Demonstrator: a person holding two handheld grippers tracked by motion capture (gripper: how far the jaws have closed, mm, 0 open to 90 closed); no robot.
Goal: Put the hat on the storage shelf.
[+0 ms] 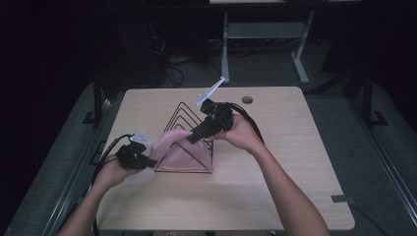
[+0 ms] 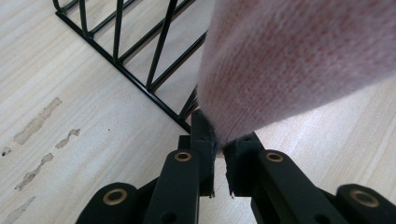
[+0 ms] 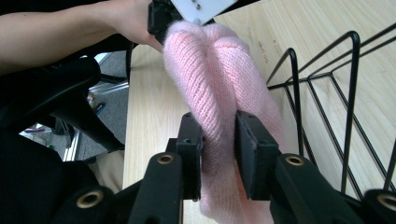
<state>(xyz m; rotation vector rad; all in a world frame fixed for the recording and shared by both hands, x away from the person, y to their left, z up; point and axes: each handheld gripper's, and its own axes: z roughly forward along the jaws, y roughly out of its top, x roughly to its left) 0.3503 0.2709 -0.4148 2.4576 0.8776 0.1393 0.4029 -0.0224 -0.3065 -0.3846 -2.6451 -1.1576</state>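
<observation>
Gripping pink knit cloth (image 3: pixel 219 93), both tools; wire rack (image 1: pixel 189 118) apparently underneath.

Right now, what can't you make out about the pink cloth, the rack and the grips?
- High view: pink knit cloth covers the wire rack front; contact hidden.
- Left gripper view: cloth's extent cut off by the top edge.
- Right gripper view: cloth's lower end hidden behind the jaws.

Dim room beyond a lit table (image 1: pixel 275 177), gripper views bright, cloth (image 2: pixel 299 60) soft-focus near the jaws
</observation>
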